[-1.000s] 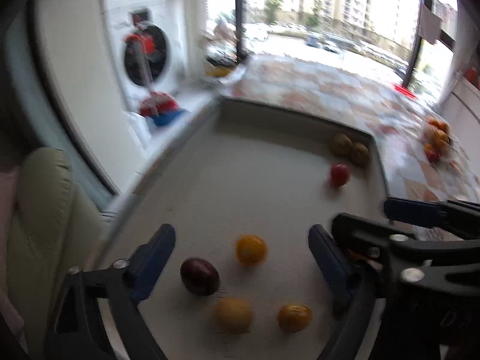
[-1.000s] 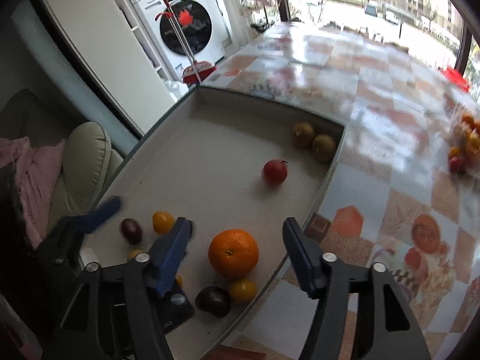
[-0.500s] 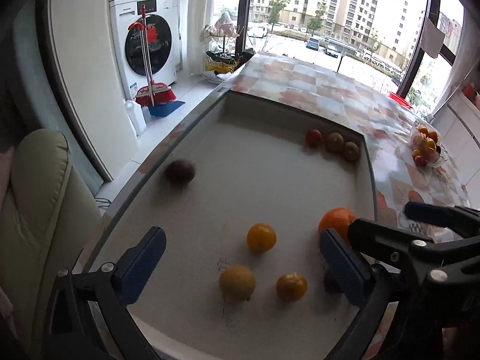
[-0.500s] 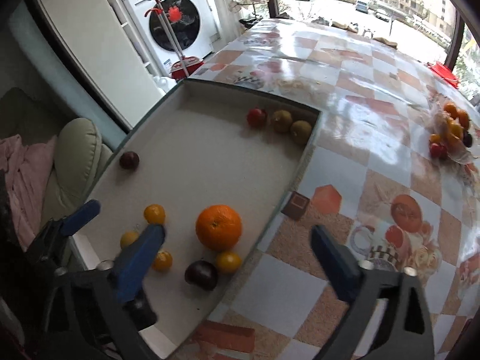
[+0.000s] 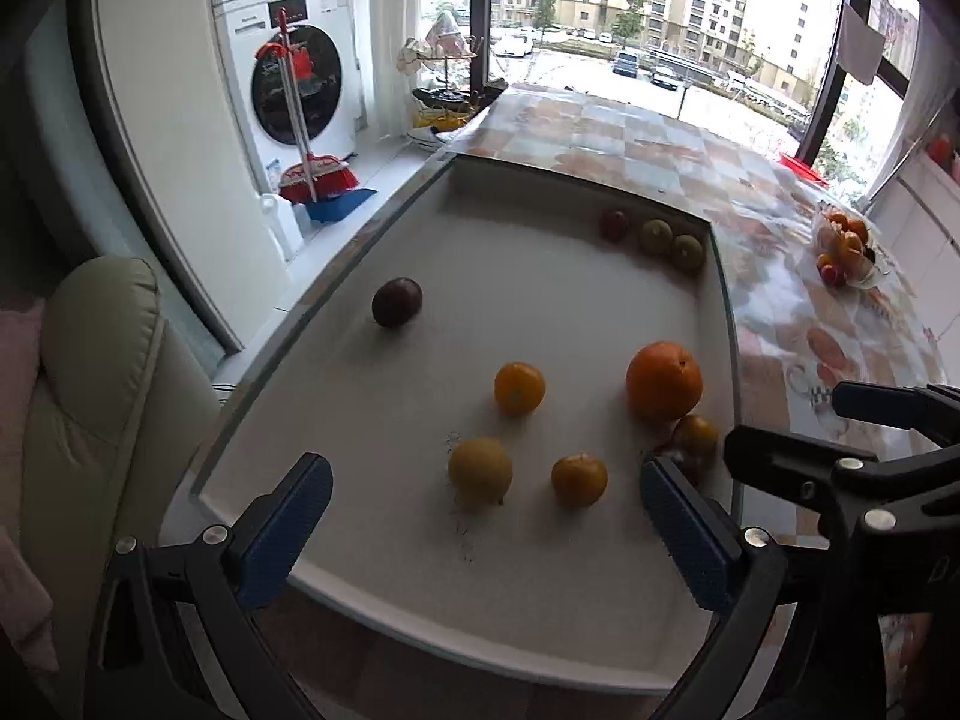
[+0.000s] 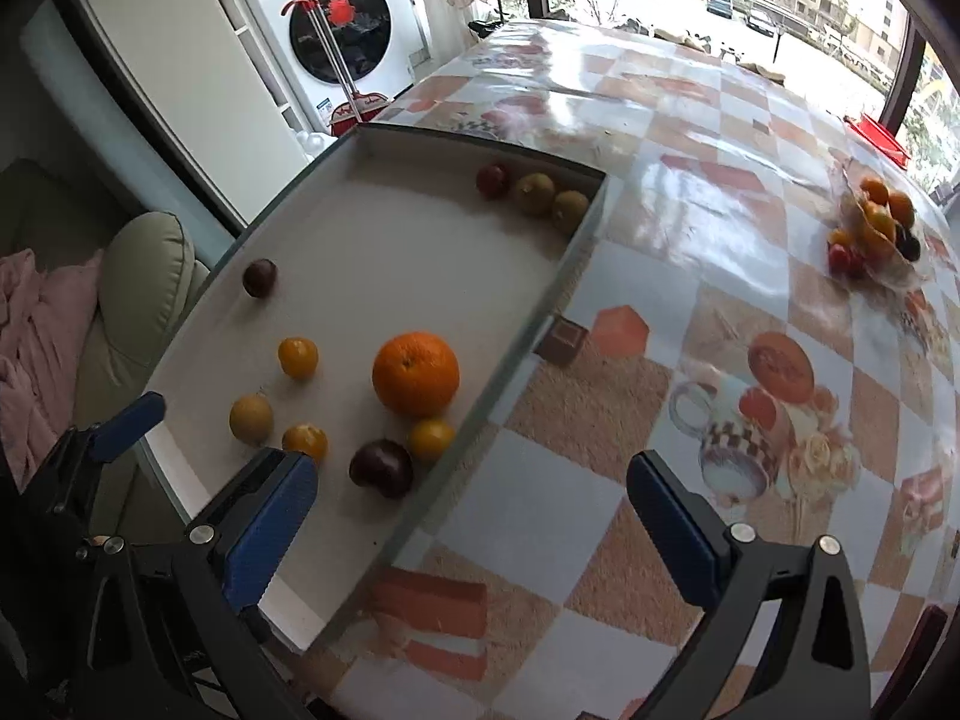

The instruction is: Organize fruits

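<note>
Two empty grippers above a tray of scattered fruit on the bench.

Left wrist view: the left gripper (image 5: 486, 516) has just been opening; its fingers stand wide with nothing between them, above the white tray (image 5: 360, 594), where a big orange (image 5: 663, 380) sits near the right wall and a dark plum (image 5: 396, 301) lies apart.
Right wrist view: the right gripper (image 6: 474, 528) has also just opened wide, holding nothing, over the tray's edge; a bowl of fruit (image 6: 876, 228) stands far off on the bench (image 6: 660, 192).

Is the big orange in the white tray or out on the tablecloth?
In the tray. The big orange sits on the white tray floor near its right wall, touching a small yellow fruit; neither tool holds it.
</note>
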The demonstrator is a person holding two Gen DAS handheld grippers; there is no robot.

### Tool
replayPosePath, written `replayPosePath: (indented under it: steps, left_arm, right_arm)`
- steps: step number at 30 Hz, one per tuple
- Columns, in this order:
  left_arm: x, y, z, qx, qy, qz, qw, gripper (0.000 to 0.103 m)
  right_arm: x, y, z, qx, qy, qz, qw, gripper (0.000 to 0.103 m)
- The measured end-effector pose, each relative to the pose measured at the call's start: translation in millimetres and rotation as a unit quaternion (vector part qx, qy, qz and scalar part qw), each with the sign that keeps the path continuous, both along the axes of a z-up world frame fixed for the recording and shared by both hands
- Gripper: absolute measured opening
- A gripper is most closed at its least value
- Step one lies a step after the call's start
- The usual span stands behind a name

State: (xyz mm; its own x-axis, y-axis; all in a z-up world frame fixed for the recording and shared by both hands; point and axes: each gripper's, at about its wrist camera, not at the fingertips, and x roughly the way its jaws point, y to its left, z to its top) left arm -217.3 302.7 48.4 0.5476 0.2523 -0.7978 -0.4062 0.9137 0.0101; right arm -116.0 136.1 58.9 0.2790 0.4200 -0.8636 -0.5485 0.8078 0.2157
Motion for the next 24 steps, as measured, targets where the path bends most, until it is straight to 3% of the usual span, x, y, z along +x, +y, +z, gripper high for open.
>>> replayPosePath:
  steps: [24]
  left_arm:
    - [-16.4, -29.3, 4.6, 0.056, 0.026, -0.014, 0.9980, 0.103]
  right_arm:
    - [-25.3, -10.0, 8.8, -0.004, -0.023, 0.008, 1.000, 0.103]
